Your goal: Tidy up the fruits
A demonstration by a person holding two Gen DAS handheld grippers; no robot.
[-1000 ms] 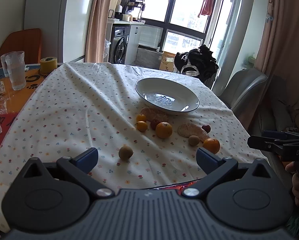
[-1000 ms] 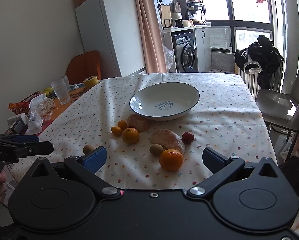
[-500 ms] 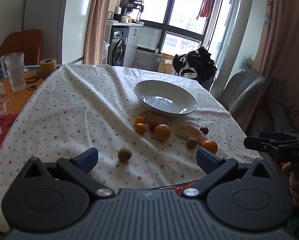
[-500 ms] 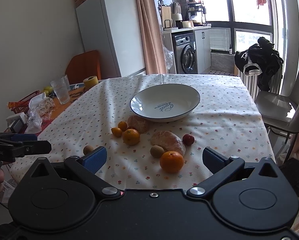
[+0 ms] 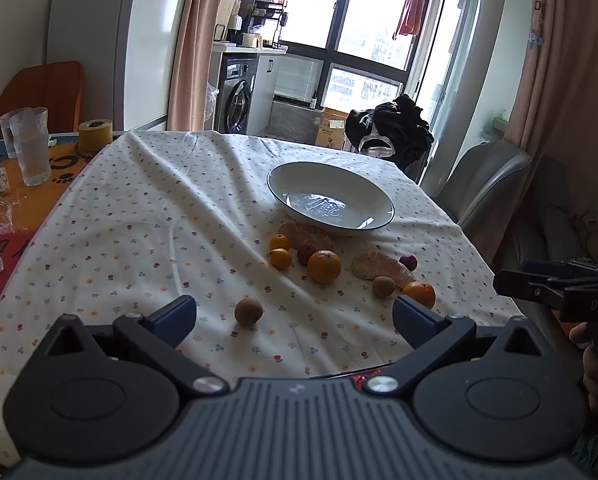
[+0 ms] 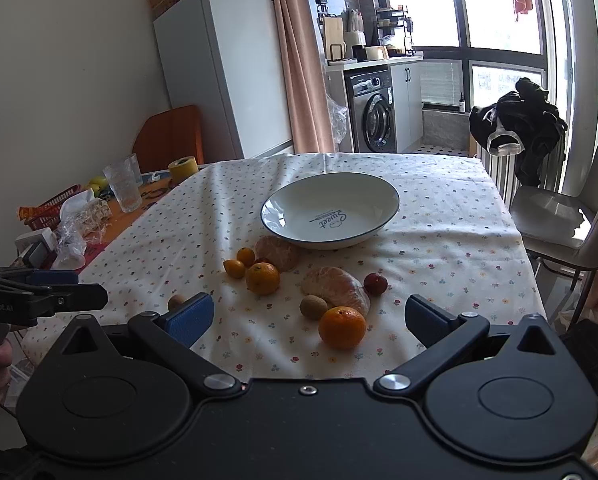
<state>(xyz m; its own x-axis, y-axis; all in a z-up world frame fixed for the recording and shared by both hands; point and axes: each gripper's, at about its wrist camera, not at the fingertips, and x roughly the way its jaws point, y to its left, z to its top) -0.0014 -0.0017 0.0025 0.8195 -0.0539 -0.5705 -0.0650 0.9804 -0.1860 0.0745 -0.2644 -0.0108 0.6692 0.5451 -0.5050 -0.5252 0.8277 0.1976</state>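
An empty white bowl [image 5: 330, 202] [image 6: 330, 210] with a dark rim sits on the flowered tablecloth. In front of it lie loose fruits: oranges [image 5: 324, 266] [image 6: 342, 327], small tangerines [image 5: 280, 258], peeled citrus pieces [image 5: 381, 266] [image 6: 336, 286], a red fruit [image 6: 375, 283] and brown kiwis [image 5: 249, 310] [image 6: 313, 306]. My left gripper [image 5: 295, 318] hangs open above the near table edge, short of the nearest kiwi. My right gripper [image 6: 309, 318] is open too, with the near orange showing between its fingers, untouched.
Drinking glasses [image 5: 33, 146], a yellow tape roll [image 5: 95, 134] and plastic wrappers [image 6: 79, 216] crowd the table's left end. A grey chair [image 5: 483, 180] stands at the right side. A fridge, a washing machine and windows lie beyond the table.
Both views have drawn back and risen slightly, so the fruits sit a little farther off. Both grippers stayed open and nothing on the table moved.
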